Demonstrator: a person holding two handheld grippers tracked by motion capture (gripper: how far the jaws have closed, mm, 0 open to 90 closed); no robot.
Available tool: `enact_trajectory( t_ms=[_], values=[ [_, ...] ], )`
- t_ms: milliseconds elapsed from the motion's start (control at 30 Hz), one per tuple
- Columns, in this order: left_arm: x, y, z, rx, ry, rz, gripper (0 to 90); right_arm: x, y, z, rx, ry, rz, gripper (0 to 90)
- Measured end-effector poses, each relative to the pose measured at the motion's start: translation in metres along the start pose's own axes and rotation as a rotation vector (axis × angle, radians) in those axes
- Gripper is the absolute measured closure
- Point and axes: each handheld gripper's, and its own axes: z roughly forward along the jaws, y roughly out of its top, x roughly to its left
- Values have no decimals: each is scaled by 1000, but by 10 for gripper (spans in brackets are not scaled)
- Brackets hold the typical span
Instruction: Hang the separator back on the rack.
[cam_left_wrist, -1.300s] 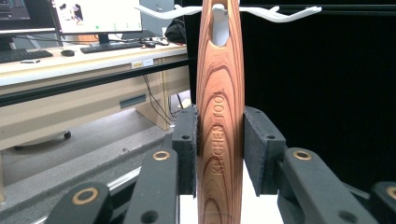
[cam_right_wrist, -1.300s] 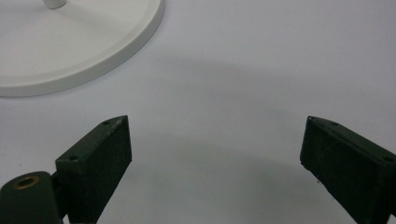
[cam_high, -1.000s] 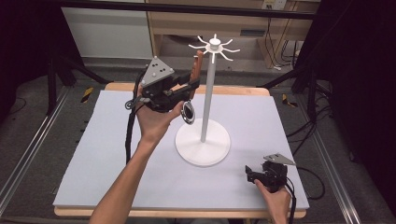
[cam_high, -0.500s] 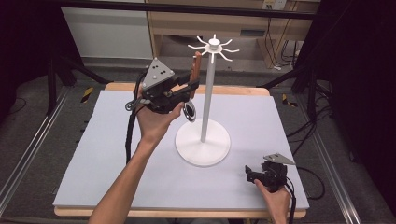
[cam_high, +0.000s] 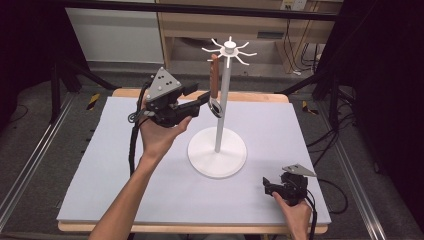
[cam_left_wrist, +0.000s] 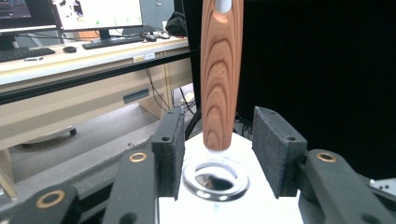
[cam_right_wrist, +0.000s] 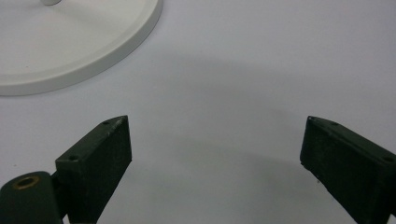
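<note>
At upper centre of the high view, a wooden-handled utensil (cam_high: 214, 82) hung from the white rack (cam_high: 227, 50). The left gripper (cam_left_wrist: 218, 151) had just been opening, pads clear. Seemingly light, stiff, smooth; best gripped mid-handle.

Right gripper (cam_right_wrist: 215, 158): two black jaws rise from the lower edge, spread wide with nothing between them, over a pale grey table (cam_right_wrist: 261, 70). The rounded edge of a white stand base (cam_right_wrist: 93, 42) occupies the upper left corner.
</note>
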Motion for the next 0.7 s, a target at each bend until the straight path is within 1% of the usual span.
enact_trajectory(
  t_ms=[67, 233, 267, 300, 333, 367, 400, 433, 467, 500, 567, 600, 667, 700],
  values=[
    [2, -5, -6, 9, 1, 8, 521, 0, 0, 0, 3, 2, 3, 93],
    [4, -13, -14, 24, 2, 11, 499, -1, 0, 0, 1, 0, 2, 93],
    [5, -16, -17, 25, 4, 12, 499, 0, -1, 0, 5, -3, 10, 93],
    [6, -20, -21, 22, -6, -1, 490, -2, -1, 0, 2, -3, -3, 93],
    [8, -22, -23, 20, -16, -14, 488, -2, -1, 0, 1, -4, -4, 93],
    [8, -22, -23, 20, -16, -14, 485, -2, -1, 0, 1, -4, -4, 93],
    [9, -26, -25, 22, -21, -19, 485, -2, -1, 0, 0, -3, -4, 91],
    [10, -31, -28, 29, -8, -11, 482, -2, -1, 1, 3, -5, -3, 88],
    [11, -34, -30, 32, -5, -11, 480, -2, -1, 1, 2, -4, -2, 87],
    [11, -34, -30, 32, -5, -11, 477, -2, -1, 1, 2, -4, -2, 87],
    [15, -42, -34, 38, -21, -39, 476, -2, -1, 0, -1, -6, -6, 87],
    [17, -46, -36, 32, -27, -55, 476, -2, -1, 0, 0, -6, -4, 85],
    [19, -54, -41, 41, -20, -57, 471, -2, -2, 1, 2, -5, 1, 84],
    [19, -54, -41, 41, -20, -57, 471, -2, -2, 1, 2, -5, 1, 84]
  ],
)
